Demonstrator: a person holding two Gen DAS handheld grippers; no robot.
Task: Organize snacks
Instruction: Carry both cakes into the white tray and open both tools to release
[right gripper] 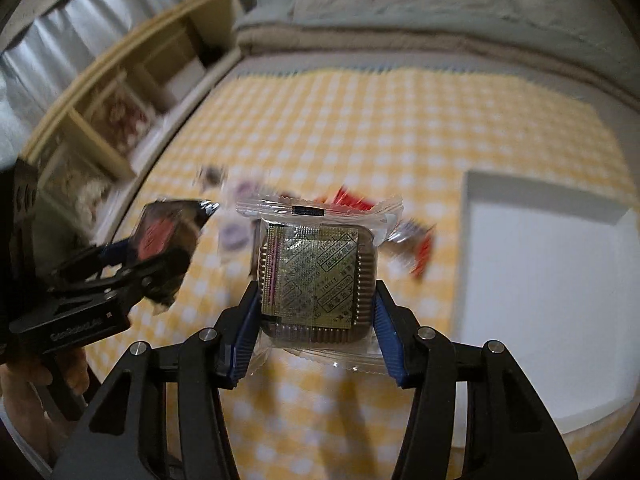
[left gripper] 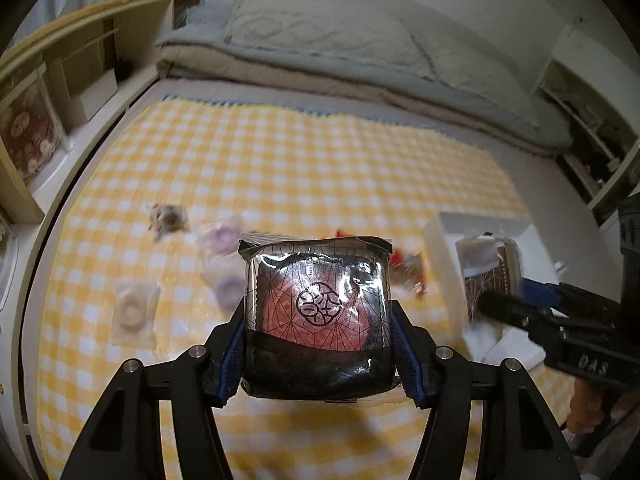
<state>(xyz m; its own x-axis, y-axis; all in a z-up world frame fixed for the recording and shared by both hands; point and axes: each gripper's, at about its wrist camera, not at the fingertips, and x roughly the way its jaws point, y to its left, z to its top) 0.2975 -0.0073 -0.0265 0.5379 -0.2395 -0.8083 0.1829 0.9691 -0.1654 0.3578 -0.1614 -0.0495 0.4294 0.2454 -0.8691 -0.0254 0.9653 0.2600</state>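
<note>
- Yellow-checked cloth (left gripper: 304,160) covers the bed, with folded bedding (left gripper: 320,40) at 12 o'clock and a shelf (left gripper: 72,60) at 10 o'clock.
- My left gripper (left gripper: 318,344) is clamped on a black pack (left gripper: 318,312) with a red centre, held above the cloth; its blue pads (left gripper: 232,360) press both sides.
- My right gripper (right gripper: 316,336) is clamped on a clear pack (right gripper: 316,272) holding a brown ridged cake and a sachet, also held above the cloth.
- From the right wrist, the left gripper and its black pack show at 9 o'clock.
- A white box (right gripper: 540,280) sits on the cloth at 3 o'clock in the right view.
- Loose snacks lie blurred on the cloth beyond both packs: red wrappers (right gripper: 352,200), purple-ring packs (left gripper: 224,280), a pale ring pack (left gripper: 134,308).
</note>
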